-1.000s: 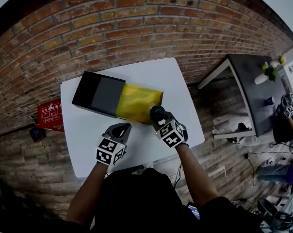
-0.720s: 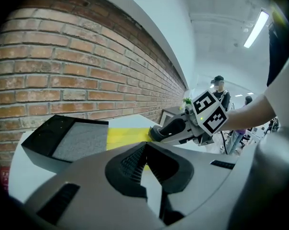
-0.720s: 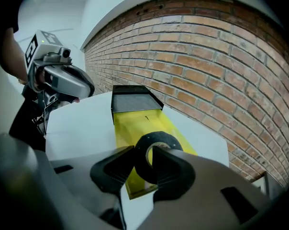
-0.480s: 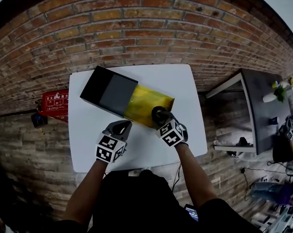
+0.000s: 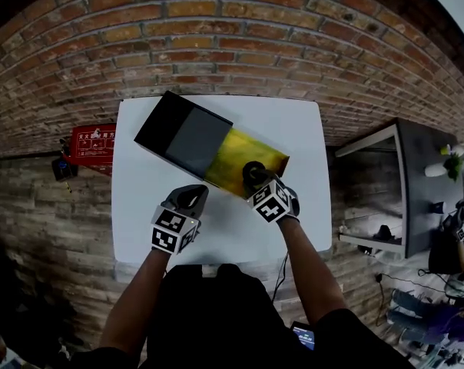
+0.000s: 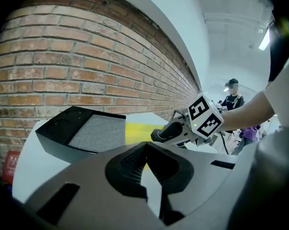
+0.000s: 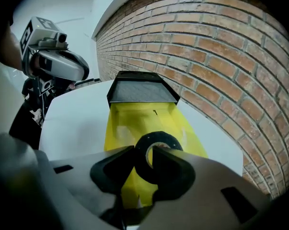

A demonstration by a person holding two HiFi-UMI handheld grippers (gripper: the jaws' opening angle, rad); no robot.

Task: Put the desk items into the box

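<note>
Left tool point(image 5: 190, 197): near and left, over the bare tabletop point(image 5: 297, 129). Its jaws are closed and hold nothing.
Right tool point(image 5: 253, 178): a bit farther and to the right. Its jaws are pinched on the tape point(image 7: 159, 137).
Tape: a black roll, held by its ring. It is over the near end of the tray point(image 5: 243, 154).
Tray: yellow, sticking out of the box point(image 5: 182, 133) on its near right side.
Box: black, lying slanted, far and left on the tabletop.
Wall point(image 5: 217, 37): brick, behind the tabletop.
</note>
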